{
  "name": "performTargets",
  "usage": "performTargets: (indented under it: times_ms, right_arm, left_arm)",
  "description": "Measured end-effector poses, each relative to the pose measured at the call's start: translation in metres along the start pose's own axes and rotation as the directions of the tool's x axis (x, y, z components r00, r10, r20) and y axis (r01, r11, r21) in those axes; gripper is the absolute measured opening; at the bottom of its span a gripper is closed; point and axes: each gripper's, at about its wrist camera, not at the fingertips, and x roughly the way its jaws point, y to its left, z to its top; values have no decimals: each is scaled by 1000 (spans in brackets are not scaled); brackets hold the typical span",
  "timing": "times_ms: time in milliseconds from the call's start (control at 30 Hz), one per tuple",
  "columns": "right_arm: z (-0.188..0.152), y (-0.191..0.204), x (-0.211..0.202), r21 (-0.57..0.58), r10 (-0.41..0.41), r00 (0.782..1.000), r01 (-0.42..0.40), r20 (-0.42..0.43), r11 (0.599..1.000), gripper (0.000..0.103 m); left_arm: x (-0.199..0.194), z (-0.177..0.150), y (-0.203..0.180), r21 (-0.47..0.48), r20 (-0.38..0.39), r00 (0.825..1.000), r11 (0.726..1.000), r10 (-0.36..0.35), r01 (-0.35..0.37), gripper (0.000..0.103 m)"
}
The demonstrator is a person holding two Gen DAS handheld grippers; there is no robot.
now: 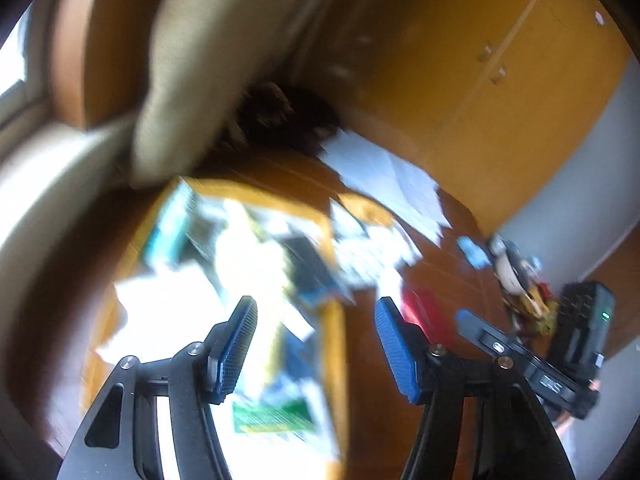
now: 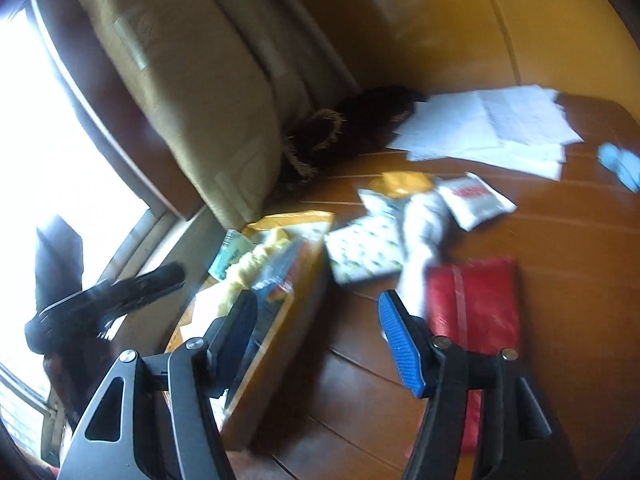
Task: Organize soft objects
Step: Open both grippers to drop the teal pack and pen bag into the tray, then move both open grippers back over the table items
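My left gripper hangs open and empty over an open yellow cardboard box holding blurred packets and cloth. My right gripper is also open, with nothing between its blue pads, above the same yellow box and the brown wooden surface. A yellow fabric lies in the box. Beside the box are a white rolled cloth, a red cloth, a patterned white packet and a white pouch with a red label. The red cloth also shows past my left gripper's right finger.
A beige cushion leans at the back left with a dark fringed cloth beside it. White papers lie farther back, and a blue item at the right edge. Small toys sit by a yellow cabinet.
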Motion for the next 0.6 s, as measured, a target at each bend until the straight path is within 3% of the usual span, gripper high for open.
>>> performTargets:
  times_ms: [67,233,600]
  right_arm:
    - [-4,-11,-9,33,15,1000,-14,-11,999,63]
    - [-12,-28,-33,59,-11,1000,10,2,998,64]
    - [-10,-57,-63,102,-6,999,2,34,995,66]
  left_arm:
    - [3,-9,-16,20,-25,999,999,-33,33,64]
    - [5,-24,-52,84,-32,999,996,-23,26,64]
    - [23,-24,-83,120,-70,997,993,15,-7,64]
